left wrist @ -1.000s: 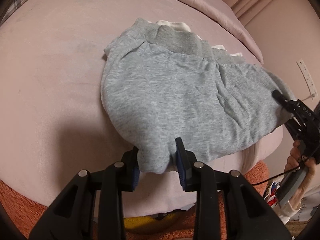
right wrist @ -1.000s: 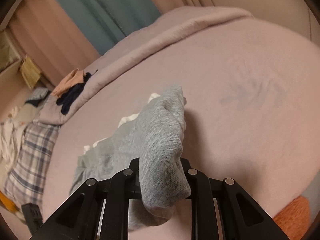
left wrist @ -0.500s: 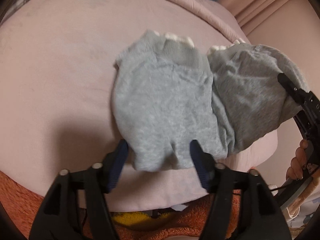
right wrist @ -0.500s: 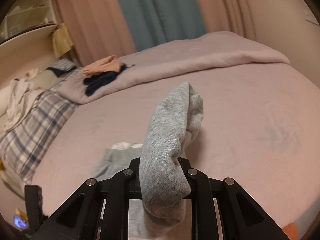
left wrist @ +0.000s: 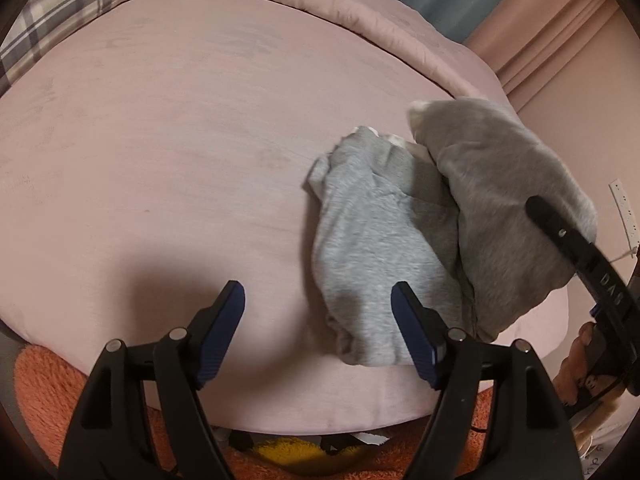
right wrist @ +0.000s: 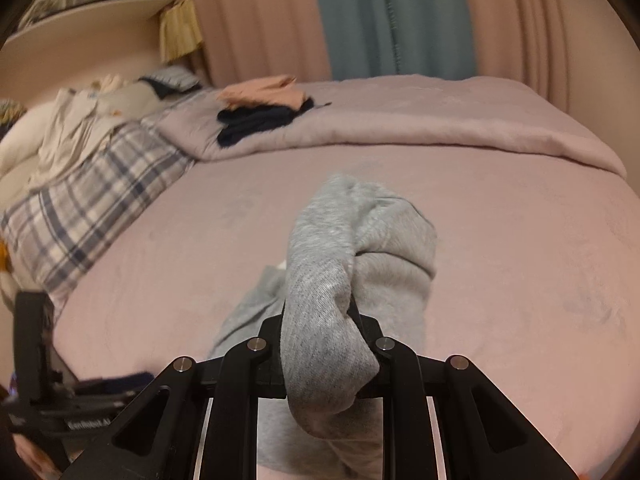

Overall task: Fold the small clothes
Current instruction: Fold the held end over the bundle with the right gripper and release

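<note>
Small grey sweat shorts lie on the pink bed near its front right edge. My left gripper is open and empty, just left of the garment's near end; its right finger overlaps the cloth's edge. My right gripper is shut on one leg of the grey shorts and holds that half lifted and folding over the other half. In the left wrist view the raised half hangs over the flat half, with the right gripper's finger against it.
The pink blanket covers the bed. Folded dark and peach clothes sit on the rolled duvet at the back. A plaid pillow lies at the left. An orange fuzzy rug lies below the bed's near edge.
My left gripper let go of the shorts, opened and pulled back to the left. My right gripper lifted its half of the shorts up and across toward the other half.
</note>
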Demonstrator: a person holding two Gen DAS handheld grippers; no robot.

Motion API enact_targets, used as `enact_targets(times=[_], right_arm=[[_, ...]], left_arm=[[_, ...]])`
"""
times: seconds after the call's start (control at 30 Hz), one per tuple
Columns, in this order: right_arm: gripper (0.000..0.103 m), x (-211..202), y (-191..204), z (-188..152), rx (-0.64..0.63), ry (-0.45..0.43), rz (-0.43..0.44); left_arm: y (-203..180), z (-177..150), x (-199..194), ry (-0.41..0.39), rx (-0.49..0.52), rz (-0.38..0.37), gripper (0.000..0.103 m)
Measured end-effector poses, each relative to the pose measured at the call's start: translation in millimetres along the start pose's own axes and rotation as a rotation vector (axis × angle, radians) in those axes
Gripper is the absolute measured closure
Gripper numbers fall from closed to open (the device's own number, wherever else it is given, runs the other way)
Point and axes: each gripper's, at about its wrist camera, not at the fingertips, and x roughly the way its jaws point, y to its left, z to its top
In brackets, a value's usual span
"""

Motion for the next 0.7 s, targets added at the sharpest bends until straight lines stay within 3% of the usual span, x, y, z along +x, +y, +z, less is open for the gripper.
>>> enact_targets(times=[0.5, 0.7], right_arm=[[0.081, 52, 37, -34, -0.104, 0.216, 0.042], [0.081, 62, 41, -42, -0.121, 0.254, 0.045]], left_arm=[[14, 2, -3, -0.001, -0.029, 0.028, 0.027], [20, 2, -5, 0.002, -0.051, 0.040, 0.027]])
